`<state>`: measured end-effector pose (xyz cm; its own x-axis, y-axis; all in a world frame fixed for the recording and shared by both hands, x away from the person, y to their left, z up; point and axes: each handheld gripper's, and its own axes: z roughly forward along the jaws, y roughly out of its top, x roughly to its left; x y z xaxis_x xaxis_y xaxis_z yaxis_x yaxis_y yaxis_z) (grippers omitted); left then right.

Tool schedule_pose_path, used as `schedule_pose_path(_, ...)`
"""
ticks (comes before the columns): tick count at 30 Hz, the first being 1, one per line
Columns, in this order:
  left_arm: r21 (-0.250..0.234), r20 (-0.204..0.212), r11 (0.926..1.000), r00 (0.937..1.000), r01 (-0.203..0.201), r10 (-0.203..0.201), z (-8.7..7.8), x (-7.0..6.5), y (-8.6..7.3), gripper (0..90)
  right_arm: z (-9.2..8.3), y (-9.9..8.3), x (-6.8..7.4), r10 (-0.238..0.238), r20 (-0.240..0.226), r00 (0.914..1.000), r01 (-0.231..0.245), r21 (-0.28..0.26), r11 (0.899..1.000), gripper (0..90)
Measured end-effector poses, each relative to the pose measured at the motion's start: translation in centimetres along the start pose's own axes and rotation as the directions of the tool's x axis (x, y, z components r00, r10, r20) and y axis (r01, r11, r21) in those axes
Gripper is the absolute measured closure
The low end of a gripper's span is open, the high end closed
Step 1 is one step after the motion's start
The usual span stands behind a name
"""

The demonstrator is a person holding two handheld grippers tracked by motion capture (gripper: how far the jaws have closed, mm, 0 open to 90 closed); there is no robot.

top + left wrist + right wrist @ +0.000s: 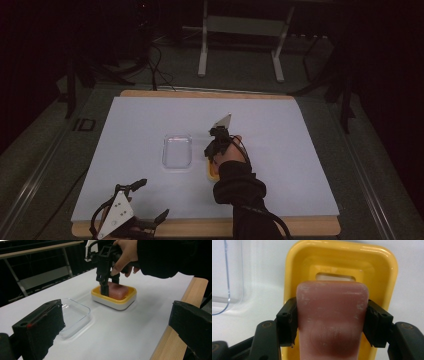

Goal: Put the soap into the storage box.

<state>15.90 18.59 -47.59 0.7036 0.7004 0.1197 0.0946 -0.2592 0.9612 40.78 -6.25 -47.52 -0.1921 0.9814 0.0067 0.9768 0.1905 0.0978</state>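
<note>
My right gripper (332, 325) pinches the pink rectangular soap bar (332, 322) by its long sides over the yellow plastic dish (342, 262); firm, likely slick. Left jaws spread.

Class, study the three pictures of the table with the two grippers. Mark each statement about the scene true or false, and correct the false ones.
1. The right gripper is shut on the pink soap bar. True.
2. The soap dish is blue. False: it is yellow with a white base.
3. The clear tray holds a sponge. False: nothing lies in it.
4. The left gripper is open, near the table's front edge. True.
</note>
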Motion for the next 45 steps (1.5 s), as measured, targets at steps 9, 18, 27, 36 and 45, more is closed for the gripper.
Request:
schedule_pose_path(9,-0.006,-0.005,1.0000,1.0000,-0.002,0.002,-0.1,0.0,0.0,0.3,0.7,0.0,-0.2,-0.012,-0.002,0.9999,0.012,0.016,1.000,37.1)
schedule_pose_path(18,-0.002,-0.002,1.0000,1.0000,-0.004,0.004,0.0,0.0,0.0,0.3,-0.5,0.3,-0.6,-0.026,-0.016,0.9995,0.025,-0.022,0.999,35.4)
schedule_pose_path(27,0.006,0.001,1.0000,1.0000,-0.007,0.007,0.1,0.0,0.0,0.3,-1.7,-0.3,-2.3,-0.119,-0.101,0.9877,0.108,-0.111,0.988,34.3)
schedule_pose_path(36,0.009,0.000,0.9999,1.0000,-0.010,0.010,0.1,0.0,0.0,0.3,-2.8,-1.8,-3.7,-0.230,-0.176,0.9572,0.189,-0.220,0.957,27.5)
schedule_pose_path(45,0.023,0.000,0.9997,0.9999,-0.010,0.010,0.3,0.1,-0.1,0.3,-5.4,-3.5,-5.7,-0.367,-0.270,0.8901,0.257,-0.368,0.894,13.1)
